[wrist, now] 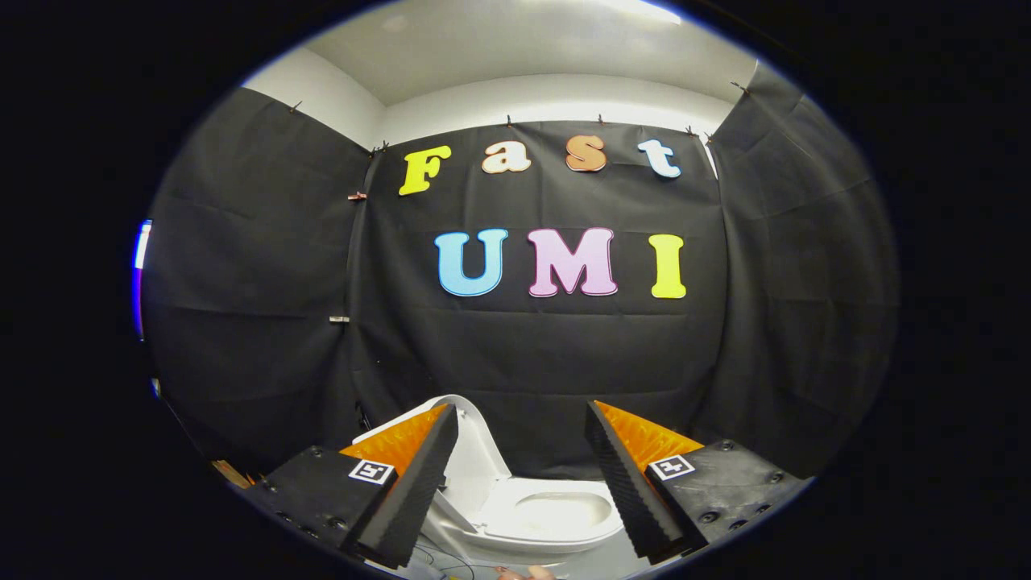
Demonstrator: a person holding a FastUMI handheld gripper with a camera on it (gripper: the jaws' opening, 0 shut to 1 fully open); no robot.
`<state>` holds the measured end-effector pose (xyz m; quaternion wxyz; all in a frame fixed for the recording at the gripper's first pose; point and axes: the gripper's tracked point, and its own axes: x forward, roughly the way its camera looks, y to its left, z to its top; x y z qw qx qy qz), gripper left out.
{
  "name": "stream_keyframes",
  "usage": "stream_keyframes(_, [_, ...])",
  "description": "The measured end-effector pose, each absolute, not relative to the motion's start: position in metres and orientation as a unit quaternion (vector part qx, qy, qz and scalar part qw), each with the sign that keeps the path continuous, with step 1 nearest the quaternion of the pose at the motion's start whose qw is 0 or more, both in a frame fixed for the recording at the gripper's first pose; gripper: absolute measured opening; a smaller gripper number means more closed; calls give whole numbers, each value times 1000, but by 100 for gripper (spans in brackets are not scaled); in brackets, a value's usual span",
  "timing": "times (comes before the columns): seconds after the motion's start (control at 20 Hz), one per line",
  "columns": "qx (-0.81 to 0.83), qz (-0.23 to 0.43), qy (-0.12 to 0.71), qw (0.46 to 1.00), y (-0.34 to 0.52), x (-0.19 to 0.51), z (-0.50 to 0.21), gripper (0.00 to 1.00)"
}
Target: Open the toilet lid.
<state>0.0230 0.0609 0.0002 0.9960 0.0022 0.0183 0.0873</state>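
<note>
A white toilet (548, 515) stands low, below and beyond my fingers, in front of the black cloth wall. Its lid (475, 451) is raised, leaning back toward the left finger, and the seat ring and bowl (564, 509) lie uncovered. My gripper (523, 415) is open, held above the toilet with a wide gap between its fingers and nothing between them. The left finger (419, 475) partly hides the lid's left edge. The right finger (624, 475) covers the bowl's right rim.
Black cloth walls close the booth on the left, back and right. A thin cable lies on the floor near the toilet's base (439, 556). Part of a hand (523, 573) shows just below the toilet.
</note>
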Motion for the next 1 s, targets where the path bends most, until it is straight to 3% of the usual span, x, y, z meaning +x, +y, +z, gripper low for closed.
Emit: stream_keyframes(1.0, [-3,84,17,996,58,19,1,99])
